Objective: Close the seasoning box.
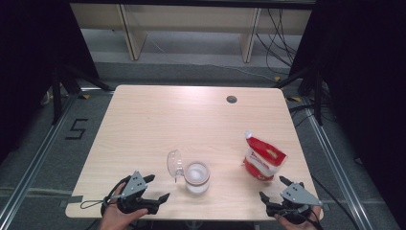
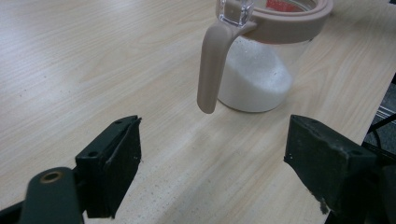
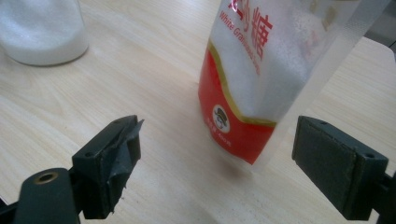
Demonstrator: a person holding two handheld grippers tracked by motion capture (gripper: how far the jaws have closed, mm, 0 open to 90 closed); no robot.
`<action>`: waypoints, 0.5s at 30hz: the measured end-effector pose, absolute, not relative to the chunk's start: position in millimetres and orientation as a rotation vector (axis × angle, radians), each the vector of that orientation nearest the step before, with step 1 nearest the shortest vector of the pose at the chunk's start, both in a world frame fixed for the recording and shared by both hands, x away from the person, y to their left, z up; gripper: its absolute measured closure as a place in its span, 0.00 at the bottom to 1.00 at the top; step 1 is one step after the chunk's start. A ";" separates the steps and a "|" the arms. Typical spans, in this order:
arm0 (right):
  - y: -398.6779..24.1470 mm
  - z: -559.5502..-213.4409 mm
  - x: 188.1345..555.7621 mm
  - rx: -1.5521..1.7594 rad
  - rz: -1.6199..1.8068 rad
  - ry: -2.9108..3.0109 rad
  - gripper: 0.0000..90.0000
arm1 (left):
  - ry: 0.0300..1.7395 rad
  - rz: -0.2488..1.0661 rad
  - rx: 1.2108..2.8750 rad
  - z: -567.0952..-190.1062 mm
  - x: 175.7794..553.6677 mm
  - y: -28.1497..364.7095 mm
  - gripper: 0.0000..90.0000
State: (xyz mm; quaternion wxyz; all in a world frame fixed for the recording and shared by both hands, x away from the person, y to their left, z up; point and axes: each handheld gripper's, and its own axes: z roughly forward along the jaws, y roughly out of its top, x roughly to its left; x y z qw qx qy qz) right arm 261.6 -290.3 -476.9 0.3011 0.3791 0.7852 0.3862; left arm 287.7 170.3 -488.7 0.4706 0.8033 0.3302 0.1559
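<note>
High view: seen at lower centre of the frame, a glass jar (image 1: 197, 177) partly filled with white granules, standing on the pale wooden surface (image 1: 158, 120), its clear hinged lid (image 1: 174, 164) swung back to the left, presumably left open to receive more. Right of centre, a red-and-white sugar bag (image 1: 261, 160), leaning with its top toward the upper left, well apart from the jar. At lower left, left tongs (image 1: 156, 189) held low in a hand (image 1: 116, 215), spread wide, empty, aimed toward the jar. At lower right, right tongs (image 1: 273, 188) likewise spread and empty, pointed up at the bag, just beside it.

Left gripper view: jar at upper right of the frame, beige rim and a beige clasp arm (image 2: 212, 65) hanging down its side, white contents piled on a slope. Jaws parted at bottom left and bottom right, nothing between them; seemingly lined up to steady the jar.

Right gripper view: bag filling upper right, red lower band, clear window showing sugar; jar's base at upper left. Jaws wide, bag ahead of them, not yet touched; probably poised for lifting and pouring.
</note>
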 end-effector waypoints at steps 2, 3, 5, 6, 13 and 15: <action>-291.8 -476.9 261.3 0.991 1.018 2.077 0.18 | 0.822 0.375 1.961 -489.0 287.6 169.9 0.23; -291.6 -476.9 260.5 1.007 1.017 2.086 0.18 | 0.821 0.372 1.964 -488.8 287.8 170.0 0.23; -292.4 -476.4 259.7 0.989 1.015 2.075 0.18 | 0.824 0.356 1.955 -488.5 287.1 169.0 0.25; -291.8 -476.6 259.0 0.996 1.022 2.084 0.18 | 0.816 0.358 1.960 -488.0 287.3 169.6 0.28; -290.0 -475.1 257.9 0.981 1.008 2.083 0.19 | 0.777 0.450 1.982 -485.7 286.4 176.9 0.74; -289.6 -475.0 258.0 0.975 1.004 2.076 0.19 | 0.786 0.445 1.964 -482.5 286.2 178.2 0.87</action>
